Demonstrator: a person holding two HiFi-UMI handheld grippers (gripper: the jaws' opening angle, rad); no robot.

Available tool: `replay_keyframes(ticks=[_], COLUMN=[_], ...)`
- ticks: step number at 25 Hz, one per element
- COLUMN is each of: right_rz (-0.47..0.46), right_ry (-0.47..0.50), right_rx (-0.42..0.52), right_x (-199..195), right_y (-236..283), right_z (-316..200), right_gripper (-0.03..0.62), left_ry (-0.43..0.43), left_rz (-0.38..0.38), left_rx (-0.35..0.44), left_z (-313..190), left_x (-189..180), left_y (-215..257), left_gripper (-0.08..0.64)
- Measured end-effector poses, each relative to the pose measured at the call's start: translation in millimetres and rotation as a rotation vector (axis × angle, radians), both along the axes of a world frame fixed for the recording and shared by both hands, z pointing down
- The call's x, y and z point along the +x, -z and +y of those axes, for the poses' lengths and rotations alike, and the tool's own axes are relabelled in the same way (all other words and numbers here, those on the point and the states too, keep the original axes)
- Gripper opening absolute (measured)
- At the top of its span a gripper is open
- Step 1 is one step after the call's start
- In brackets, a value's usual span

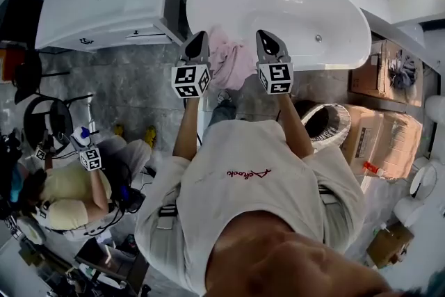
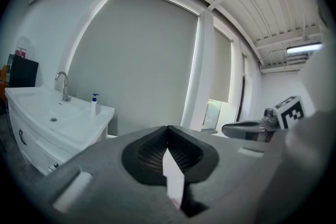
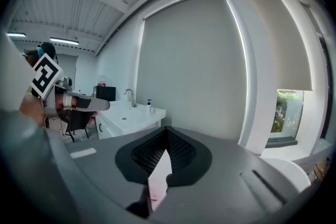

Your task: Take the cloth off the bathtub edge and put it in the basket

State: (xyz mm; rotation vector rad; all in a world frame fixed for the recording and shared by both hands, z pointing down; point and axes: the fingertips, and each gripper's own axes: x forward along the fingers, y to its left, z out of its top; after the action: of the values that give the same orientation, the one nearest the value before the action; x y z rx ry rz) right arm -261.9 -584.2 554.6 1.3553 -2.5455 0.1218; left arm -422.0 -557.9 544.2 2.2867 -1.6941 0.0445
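The pink cloth (image 1: pixel 231 60) lies draped over the near edge of the white bathtub (image 1: pixel 292 3), bunched in loose folds. It sits between the left hand-held gripper (image 1: pixel 198 45) and the right hand-held gripper (image 1: pixel 270 44). Both have their jaws pressed fully together, and I can see nothing caught in them.

The cloth looks light, soft and limp. It should sag and trail once lifted, so a pinch on a thick fold near the top of the bunch seems the safest hold. On the smooth tub edge it may slide rather than lift.

The 2 marker cubes and the person's arms cover the cloth's lower part, so how far it hangs down is unclear. Neither gripper view shows the cloth plainly. Both look level at the far wall and a washbasin, and a faint pink tint low in each jaw slit is too small to read. The round basket (image 1: pixel 332 123) on the floor is partly hidden by the right arm.
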Motion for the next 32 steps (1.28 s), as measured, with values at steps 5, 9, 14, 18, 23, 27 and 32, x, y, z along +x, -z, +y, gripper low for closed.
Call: replay_keyframes(ticks=[5,9,14,18,23,27,32], right_rz=[0.025,0.035,0.042,0.049,0.055,0.005,-0.044], right_ry=[-0.007,-0.018,-0.025,-0.016,-0.003,0.058,0.109], right_rx=[-0.048,-0.118,-0.216,-0.324,-0.433,-0.573,-0.749], right_x=[-23,-23,-21,-18,-18,-21,-26], right_y=[-29,-57,-100,-142,-189,-228,-279], right_z=[-11,-10,-4,11,22,35,37], right_gripper=[0.006,0.006,0.006,0.006,0.006,0.008,0.296], left_ry=[-0.027,-0.057,-0.070,-0.064,-0.094,-0.153,-0.227], left_rz=[0.016,0.013,0.000,-0.011,-0.013,-0.021,-0.090], left_rx=[-0.059,-0.118,-0.190,-0.266,-0.352,-0.459,-0.608], left_z=[-18,-20,-20,-8,-2,3,8], left_x=[-20,-17,-17,-15,-3,13,29], left_y=[-36,-60,-97,-129,-170,-215,-267], left_gripper=[0.000,0.000,0.002,0.002,0.005,0.147,0.369])
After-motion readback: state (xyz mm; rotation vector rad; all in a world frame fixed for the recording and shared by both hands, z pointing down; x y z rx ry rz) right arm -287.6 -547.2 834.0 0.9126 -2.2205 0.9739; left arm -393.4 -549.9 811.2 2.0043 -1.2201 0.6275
